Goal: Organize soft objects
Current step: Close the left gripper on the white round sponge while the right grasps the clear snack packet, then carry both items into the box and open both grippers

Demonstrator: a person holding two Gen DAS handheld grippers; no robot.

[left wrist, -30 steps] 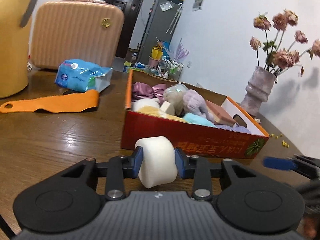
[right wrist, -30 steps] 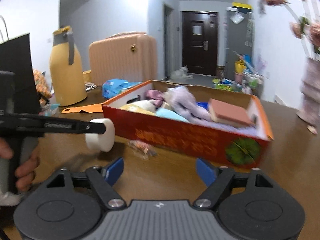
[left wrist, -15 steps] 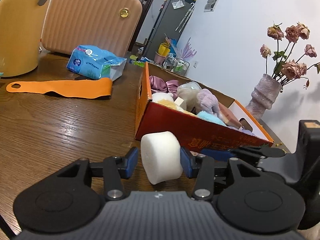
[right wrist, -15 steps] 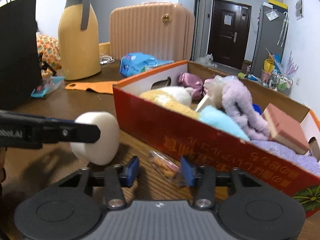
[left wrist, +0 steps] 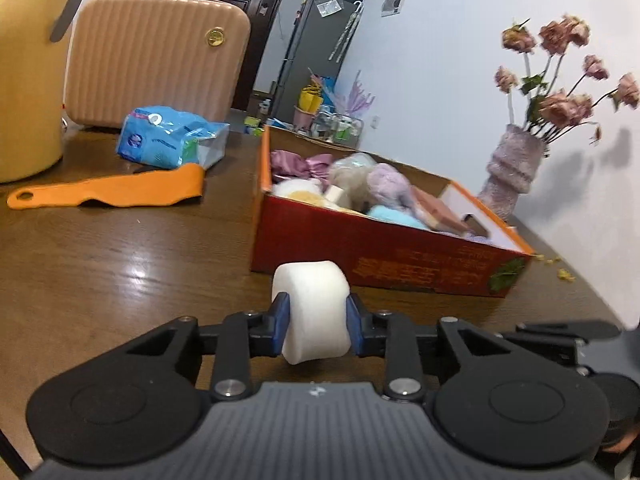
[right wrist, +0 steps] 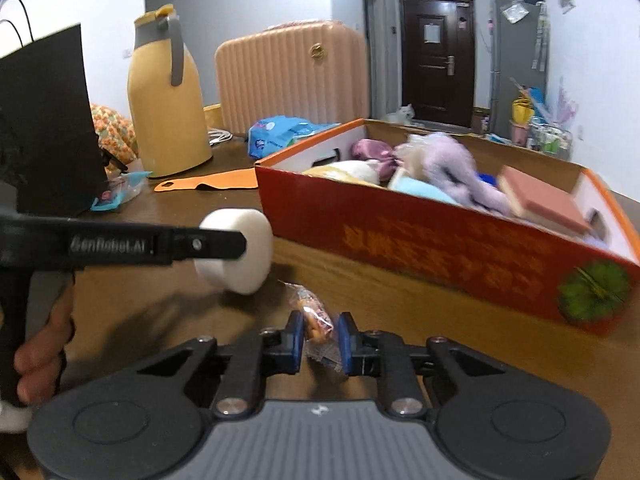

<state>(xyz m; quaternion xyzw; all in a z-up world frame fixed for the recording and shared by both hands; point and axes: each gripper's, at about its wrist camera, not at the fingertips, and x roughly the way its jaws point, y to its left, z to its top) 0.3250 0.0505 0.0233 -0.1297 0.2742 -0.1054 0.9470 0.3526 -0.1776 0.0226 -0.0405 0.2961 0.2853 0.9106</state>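
Gleaming wooden table (left wrist: pixel 120 264); left gripper (left wrist: pixel 315 318) closing on white sponge (left wrist: pixel 312 312), right gripper (right wrist: pixel 319 338) closing around snack packet (right wrist: pixel 316 320)

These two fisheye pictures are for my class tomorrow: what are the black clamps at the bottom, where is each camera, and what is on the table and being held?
No robot here: a person holds a two-finger clamp tool in each hand, each with a camera looking along its fingers.

The left wrist view shows the left gripper squeezing a white round foam sponge, its jaws closing tighter. The right wrist view shows the right gripper closing on a small clear crinkly snack packet lying on the brown wooden table.

Also on the table: a red cardboard box holding soft toys and cloths, an orange flat strip, a blue tissue pack, a yellow jug, a peach ribbed suitcase and a vase of dried roses.
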